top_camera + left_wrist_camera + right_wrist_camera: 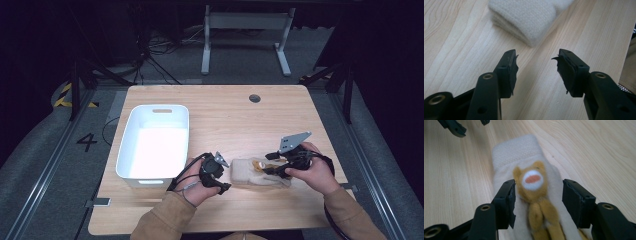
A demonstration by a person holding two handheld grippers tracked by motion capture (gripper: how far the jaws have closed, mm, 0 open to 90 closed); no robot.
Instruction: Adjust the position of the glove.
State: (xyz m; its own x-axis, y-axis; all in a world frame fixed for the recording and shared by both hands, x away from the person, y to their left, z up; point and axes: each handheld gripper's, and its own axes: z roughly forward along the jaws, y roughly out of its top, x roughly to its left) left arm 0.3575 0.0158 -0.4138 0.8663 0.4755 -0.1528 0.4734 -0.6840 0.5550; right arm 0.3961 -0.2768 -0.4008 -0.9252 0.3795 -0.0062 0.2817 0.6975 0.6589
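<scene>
Wooden table (225, 115) amid dark room, white bin (155, 142) at left.

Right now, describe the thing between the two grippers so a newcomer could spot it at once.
On the wooden table, right of the white bin, near the front edge, a folded cream fleece cloth lies between the left gripper and the right gripper. A small tan stuffed animal with a white muzzle sits on it, unlike the plain bin.
</scene>
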